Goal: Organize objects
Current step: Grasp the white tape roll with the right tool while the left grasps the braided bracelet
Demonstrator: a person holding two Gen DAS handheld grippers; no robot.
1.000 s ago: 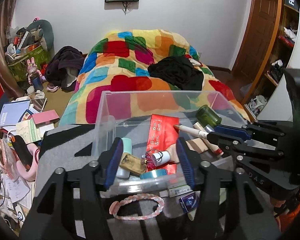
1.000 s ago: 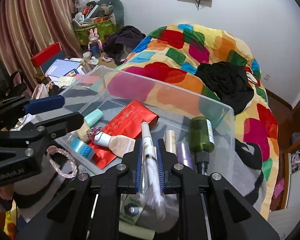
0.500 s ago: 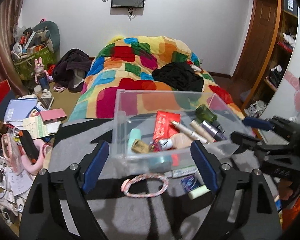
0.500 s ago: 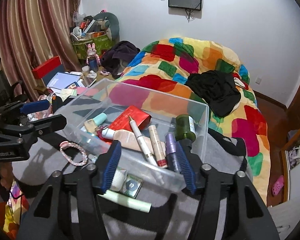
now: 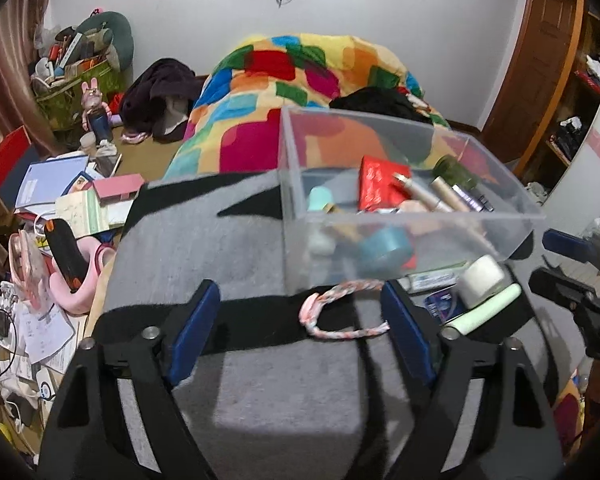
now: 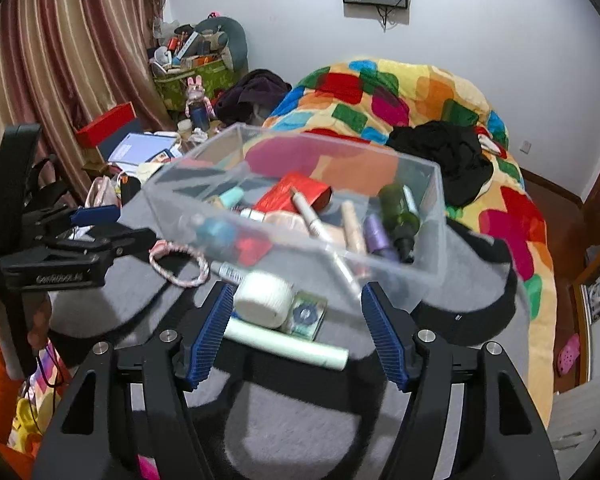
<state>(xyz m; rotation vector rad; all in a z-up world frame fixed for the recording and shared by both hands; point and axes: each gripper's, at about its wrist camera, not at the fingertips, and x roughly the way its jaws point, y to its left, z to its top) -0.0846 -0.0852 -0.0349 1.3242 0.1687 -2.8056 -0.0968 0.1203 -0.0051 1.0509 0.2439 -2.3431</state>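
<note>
A clear plastic bin (image 5: pixel 496 216) (image 6: pixel 432 216) on a grey blanket holds a red pouch (image 5: pixel 380 182) (image 6: pixel 296 194), a white pen (image 6: pixel 310 216), a green bottle (image 6: pixel 398 216), tubes and a blue tape roll (image 5: pixel 384 244). In front of it lie a pink braided bracelet (image 5: pixel 340 312) (image 6: pixel 178 262), a white roll (image 5: pixel 482 280) (image 6: pixel 264 300), a pale green tube (image 5: pixel 486 314) (image 6: pixel 288 346) and a small packet (image 6: pixel 306 314). My left gripper (image 5: pixel 300 336) is open and empty over the blanket, near the bracelet. My right gripper (image 6: pixel 296 336) is open and empty around the white roll and tube.
A bed with a bright patchwork quilt (image 5: pixel 300 80) and black clothes (image 6: pixel 444 156) lies behind the bin. Books, boxes and clutter (image 5: pixel 60 200) cover the floor at left. A wooden door (image 5: pixel 540 60) and shelves stand at right.
My right gripper let go of the white pen, which now lies in the bin, and opened wide. Both grippers pulled back from the bin; the left opened wider.
</note>
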